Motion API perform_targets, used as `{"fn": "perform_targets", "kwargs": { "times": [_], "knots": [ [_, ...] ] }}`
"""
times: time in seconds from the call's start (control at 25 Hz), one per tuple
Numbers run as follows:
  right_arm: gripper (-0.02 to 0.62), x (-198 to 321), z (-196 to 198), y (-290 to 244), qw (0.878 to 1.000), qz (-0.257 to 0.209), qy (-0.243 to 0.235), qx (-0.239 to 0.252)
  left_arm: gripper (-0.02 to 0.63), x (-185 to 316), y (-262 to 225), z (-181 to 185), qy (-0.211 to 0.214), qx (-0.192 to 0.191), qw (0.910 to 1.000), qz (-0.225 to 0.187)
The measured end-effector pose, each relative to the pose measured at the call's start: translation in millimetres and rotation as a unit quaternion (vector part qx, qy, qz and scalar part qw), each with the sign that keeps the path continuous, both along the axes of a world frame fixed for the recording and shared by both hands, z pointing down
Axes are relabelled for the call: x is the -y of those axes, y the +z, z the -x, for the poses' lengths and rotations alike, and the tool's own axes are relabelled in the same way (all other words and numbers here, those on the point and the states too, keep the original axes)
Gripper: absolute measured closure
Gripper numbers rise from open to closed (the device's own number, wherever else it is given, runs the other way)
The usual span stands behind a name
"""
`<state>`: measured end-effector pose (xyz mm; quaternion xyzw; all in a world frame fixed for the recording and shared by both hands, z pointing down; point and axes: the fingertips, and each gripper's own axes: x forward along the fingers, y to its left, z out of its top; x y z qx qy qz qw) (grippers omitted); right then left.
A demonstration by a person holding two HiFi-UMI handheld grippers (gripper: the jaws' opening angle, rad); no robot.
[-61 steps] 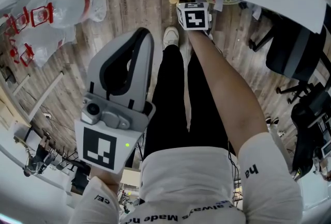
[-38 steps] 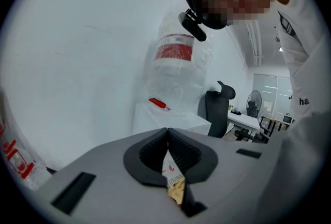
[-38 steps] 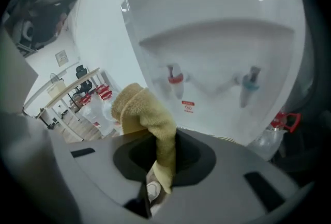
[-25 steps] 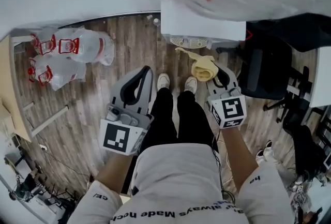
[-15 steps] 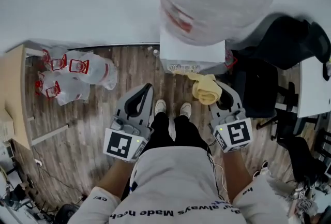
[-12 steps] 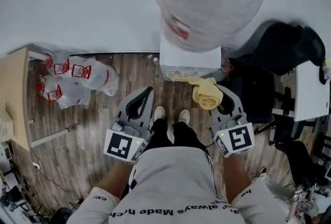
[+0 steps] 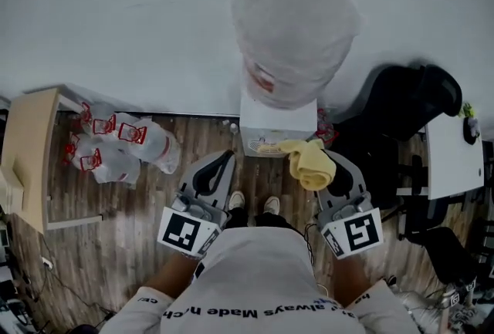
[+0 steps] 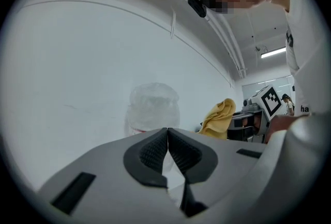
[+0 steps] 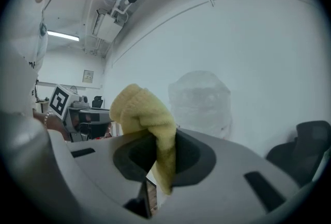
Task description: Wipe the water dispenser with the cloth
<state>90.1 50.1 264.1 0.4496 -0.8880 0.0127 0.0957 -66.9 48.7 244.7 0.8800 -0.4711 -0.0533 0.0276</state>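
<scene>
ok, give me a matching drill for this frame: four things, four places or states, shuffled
Things:
1. left gripper
2. right gripper
3. water jug
4. office chair

Places or states:
A. shut on the yellow cloth
B. sits on top of the water dispenser
C. jaws together, nothing between them
D. black, to the right of the dispenser in the head view

Pairs: 1-C, 2-A, 3-B, 4-D

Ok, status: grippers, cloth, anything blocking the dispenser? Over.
Left gripper shut, empty. Right gripper shut on yellow cloth. Water dispenser ahead, cloth not touching it. Black chair to its right, off the path.
</scene>
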Motion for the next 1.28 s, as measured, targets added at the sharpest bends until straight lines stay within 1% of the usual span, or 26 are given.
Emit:
{"fn": "perform_targets", "kwargs": {
  "times": [0.2, 0.44, 0.92, 1.28],
  "knots": [
    [0.534, -11, 0, -22, 1.0, -0.01, 0.005, -0.001, 0.586, -10, -23, 0, 0.004, -0.008, 0.9999, -0.011],
    [0.534, -21, 0, -37, 1.0, -0.014, 0.004, 0.004, 0.585, -17, -40, -6, 0.012, -0.017, 0.9996, -0.019],
    [0.534, -30, 2, -52, 1.0, -0.03, -0.002, 0.004, 0.585, -24, -54, -18, 0.026, -0.025, 0.9988, -0.034],
    [0.535, -36, 0, -56, 0.999, -0.033, 0.002, 0.003, 0.586, -30, -56, -15, 0.028, -0.021, 0.9987, -0.036]
  ]
}}
